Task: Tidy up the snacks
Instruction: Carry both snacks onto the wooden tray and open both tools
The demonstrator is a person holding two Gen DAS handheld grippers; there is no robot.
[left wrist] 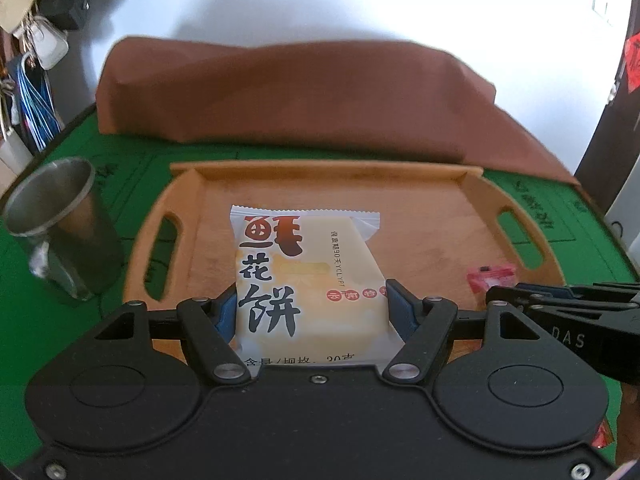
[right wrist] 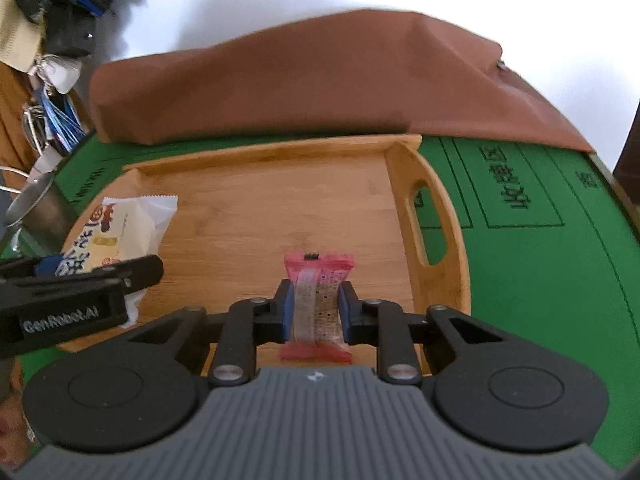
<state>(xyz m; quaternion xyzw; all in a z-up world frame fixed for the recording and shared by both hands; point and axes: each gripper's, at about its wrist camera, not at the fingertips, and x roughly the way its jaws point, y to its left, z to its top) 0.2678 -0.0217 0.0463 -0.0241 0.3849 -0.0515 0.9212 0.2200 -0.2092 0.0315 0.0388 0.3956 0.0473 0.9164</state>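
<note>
Both tools are matte black: the left gripper [left wrist: 310, 308] has blue pads, silver pivot screws and round hubs at 5 and 7 o'clock; the right gripper [right wrist: 316, 312] adds a ribbed grey housing (white "GenRobot.AI" lettering marks the left one's side)

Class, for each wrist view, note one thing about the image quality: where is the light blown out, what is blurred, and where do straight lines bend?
Left wrist view: the wall behind the brown cloth is overexposed to plain white; the metal cup looks smeared; the wooden tray bows. Right wrist view: the white wall is again blown out, the cloth soft, and the green mat curves at the edge, while the red snack packet is fairly sharp.
</note>
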